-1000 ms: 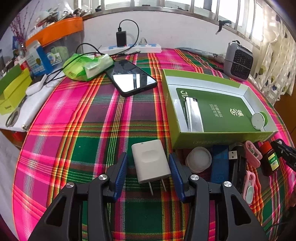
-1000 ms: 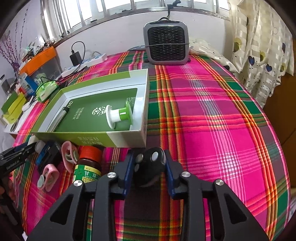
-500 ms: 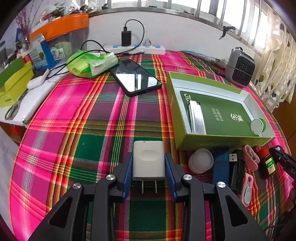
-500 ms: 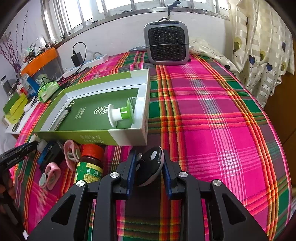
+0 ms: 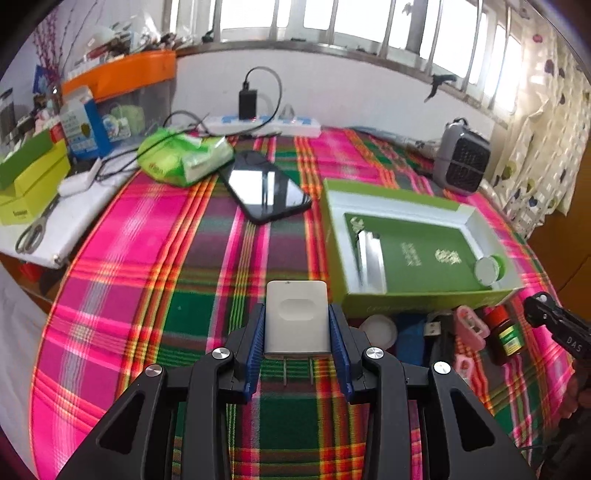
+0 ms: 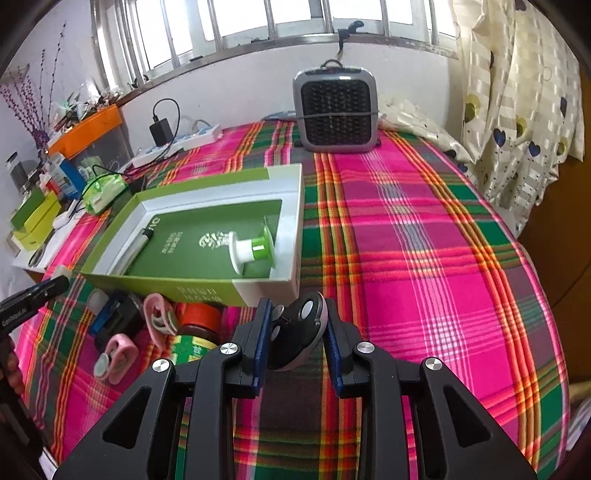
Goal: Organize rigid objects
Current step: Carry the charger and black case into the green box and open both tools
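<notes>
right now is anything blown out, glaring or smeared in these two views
Left wrist view: the windows are blown out, the phone screen mirrors that light as glare, and the green box looks smeared by motion. Right wrist view: sharper overall, windows overexposed too. Both views: fisheye bends the table edge and darkens the corners.

My right tool [image 6: 295,332] grips a black key fob [image 6: 297,334], tilted between its blue pads [image 6: 263,334]. Just ahead on the plaid desk [image 6: 424,258] sits the green box [image 6: 199,288], a green-and-white spool [image 6: 253,251] inside.
</notes>
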`<move>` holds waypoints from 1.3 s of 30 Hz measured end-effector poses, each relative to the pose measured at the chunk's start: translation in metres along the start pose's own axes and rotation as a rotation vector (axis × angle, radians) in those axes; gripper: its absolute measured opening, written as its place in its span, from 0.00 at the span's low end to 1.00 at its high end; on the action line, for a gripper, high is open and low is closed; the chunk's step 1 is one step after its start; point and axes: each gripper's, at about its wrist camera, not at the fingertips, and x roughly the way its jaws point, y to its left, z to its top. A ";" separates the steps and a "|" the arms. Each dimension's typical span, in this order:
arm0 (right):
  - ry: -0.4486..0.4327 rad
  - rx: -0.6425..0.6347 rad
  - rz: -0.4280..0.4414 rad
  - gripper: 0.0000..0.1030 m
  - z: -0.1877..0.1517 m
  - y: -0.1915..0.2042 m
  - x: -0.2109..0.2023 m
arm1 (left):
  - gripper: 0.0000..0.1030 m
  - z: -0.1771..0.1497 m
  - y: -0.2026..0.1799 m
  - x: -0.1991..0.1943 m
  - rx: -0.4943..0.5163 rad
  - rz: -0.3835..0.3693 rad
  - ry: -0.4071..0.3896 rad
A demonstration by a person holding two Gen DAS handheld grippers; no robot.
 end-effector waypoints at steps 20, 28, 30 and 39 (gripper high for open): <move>-0.064 -0.085 0.034 0.27 0.056 0.029 -0.003 | 0.31 0.050 -0.031 0.005 0.057 -0.107 -0.032; -0.042 -0.104 0.048 0.27 0.076 0.034 0.018 | 0.31 0.070 -0.050 0.026 0.071 -0.163 -0.008; -0.033 -0.105 0.051 0.27 0.081 0.035 0.026 | 0.31 0.075 -0.055 0.034 0.077 -0.178 0.003; 0.024 -0.113 0.052 0.27 0.093 0.035 0.063 | 0.31 0.089 -0.066 0.076 0.103 -0.168 0.059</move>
